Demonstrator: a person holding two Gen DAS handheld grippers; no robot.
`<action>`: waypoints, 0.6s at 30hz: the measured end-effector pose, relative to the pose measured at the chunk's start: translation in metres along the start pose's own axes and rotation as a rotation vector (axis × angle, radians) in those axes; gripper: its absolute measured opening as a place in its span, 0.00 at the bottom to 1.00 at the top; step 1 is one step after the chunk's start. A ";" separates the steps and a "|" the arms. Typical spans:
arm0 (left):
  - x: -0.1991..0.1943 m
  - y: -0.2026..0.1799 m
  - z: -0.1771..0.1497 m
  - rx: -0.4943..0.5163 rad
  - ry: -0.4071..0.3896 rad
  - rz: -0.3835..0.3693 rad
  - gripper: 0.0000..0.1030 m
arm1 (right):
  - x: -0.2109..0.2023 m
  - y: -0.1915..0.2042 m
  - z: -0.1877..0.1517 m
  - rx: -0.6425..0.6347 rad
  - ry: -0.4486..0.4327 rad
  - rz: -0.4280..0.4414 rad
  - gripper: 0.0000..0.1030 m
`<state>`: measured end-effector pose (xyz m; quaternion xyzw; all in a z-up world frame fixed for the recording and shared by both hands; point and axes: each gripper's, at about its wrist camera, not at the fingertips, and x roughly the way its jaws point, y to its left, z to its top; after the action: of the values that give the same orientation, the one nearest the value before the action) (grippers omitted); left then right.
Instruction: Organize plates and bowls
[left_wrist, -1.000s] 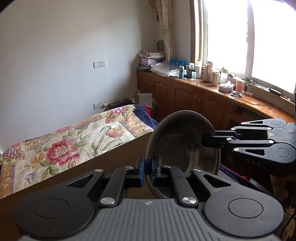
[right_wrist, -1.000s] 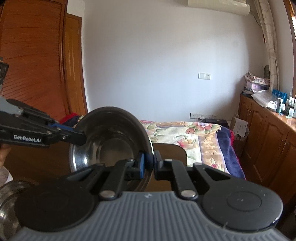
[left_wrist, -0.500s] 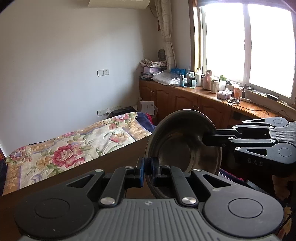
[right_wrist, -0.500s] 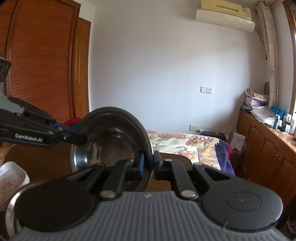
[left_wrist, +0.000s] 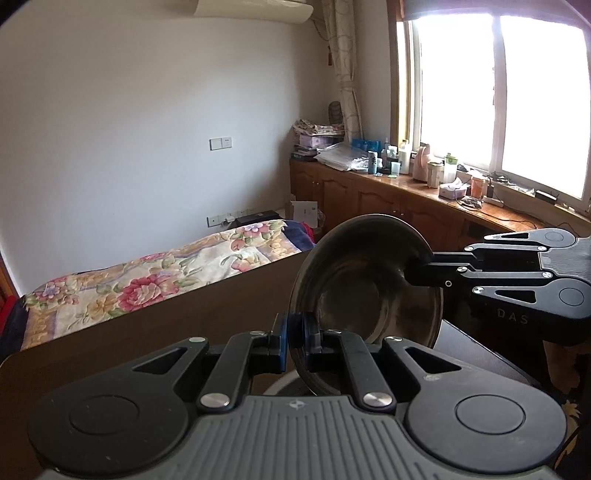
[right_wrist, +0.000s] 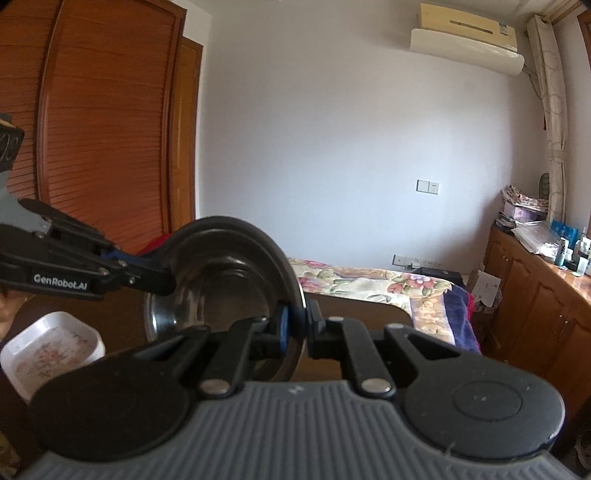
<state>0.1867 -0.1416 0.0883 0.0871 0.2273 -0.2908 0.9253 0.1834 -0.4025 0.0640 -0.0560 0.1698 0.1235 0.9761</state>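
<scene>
A steel bowl (left_wrist: 365, 288) is held up in the air, tilted on edge, between both grippers. My left gripper (left_wrist: 295, 341) is shut on its near rim. My right gripper (right_wrist: 297, 326) is shut on the opposite rim of the same steel bowl (right_wrist: 221, 284). Each gripper shows in the other's view: the right one (left_wrist: 413, 275) from the right, the left one (right_wrist: 166, 284) from the left. A white tray with a flower print (right_wrist: 51, 350) lies low on the left, below the bowl.
A dark wooden table (left_wrist: 147, 332) lies under the bowl. Behind it is a bed with a flowered cover (left_wrist: 155, 277). Wooden cabinets with bottles on top (left_wrist: 406, 177) run under the window at right. A wooden wardrobe (right_wrist: 103, 129) stands at left.
Both grippers have lifted the bowl higher, so more wall and the air conditioner show. The white flowered tray has come into view below on the left. The grips have not changed.
</scene>
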 end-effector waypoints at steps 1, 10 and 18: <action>-0.003 0.000 -0.003 -0.002 0.000 0.003 0.37 | -0.002 0.004 0.000 -0.004 -0.001 0.003 0.11; -0.028 0.004 -0.034 -0.045 0.024 0.022 0.37 | -0.009 0.029 -0.011 -0.024 0.003 0.051 0.11; -0.025 0.006 -0.059 -0.093 0.055 0.009 0.37 | -0.017 0.043 -0.025 -0.032 0.030 0.073 0.11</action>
<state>0.1497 -0.1072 0.0480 0.0531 0.2653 -0.2732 0.9231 0.1491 -0.3690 0.0434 -0.0675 0.1844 0.1608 0.9673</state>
